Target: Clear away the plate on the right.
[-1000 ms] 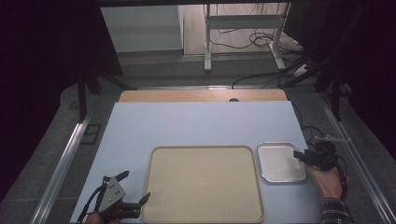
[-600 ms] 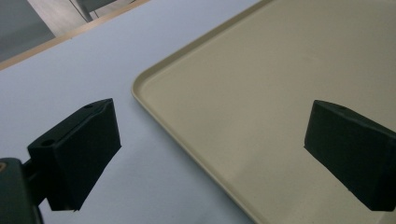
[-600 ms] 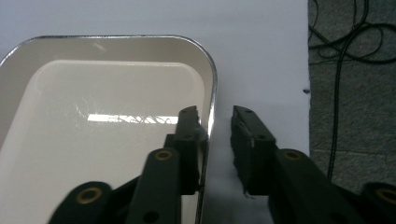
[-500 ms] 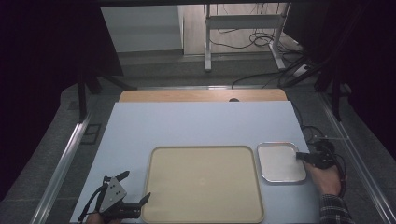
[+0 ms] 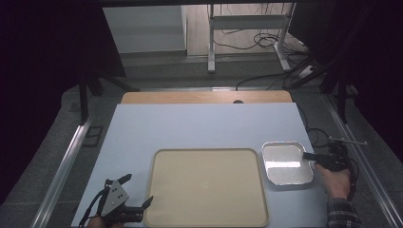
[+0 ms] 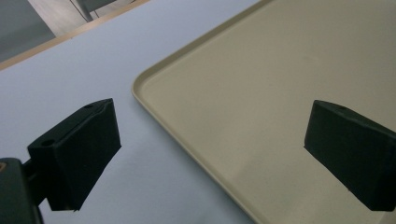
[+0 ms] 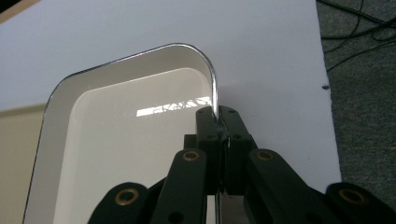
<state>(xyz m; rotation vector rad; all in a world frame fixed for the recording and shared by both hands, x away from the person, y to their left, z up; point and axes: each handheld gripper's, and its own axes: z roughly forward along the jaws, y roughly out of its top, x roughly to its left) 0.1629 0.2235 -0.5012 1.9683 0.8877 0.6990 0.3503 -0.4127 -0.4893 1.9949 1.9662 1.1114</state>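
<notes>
On the pale blue table (image 5: 204,128), right of centre and near the right edge: a small metal tray (image 5: 286,163), shallow, round-cornered, shiny inside, lying flat. Clamped on its right rim by the right gripper (image 5: 310,156), jaws pressed together with the thin rim (image 7: 214,100) pinched between the pads, as seen along the jaws in the right gripper view. Jaws just closed onto that rim within the last moment. Held from the tray's right side by a hand (image 5: 336,180) in a checked sleeve, coming in from the lower right.

Just left of the metal tray, nearly touching it: a large beige tray (image 5: 206,187), bare, lying flat toward the near edge of the table.

Farther left, at the near left corner of the table: the left gripper (image 5: 138,192), grey plate on top, jaws spread wide and gripping nothing. One jaw above the blue surface, the other above the beige tray's near left corner (image 6: 140,86), in the left gripper view.

Beyond the table's far edge: a wooden strip (image 5: 206,97), then grey floor with cables (image 5: 266,42) and metal stand legs.
</notes>
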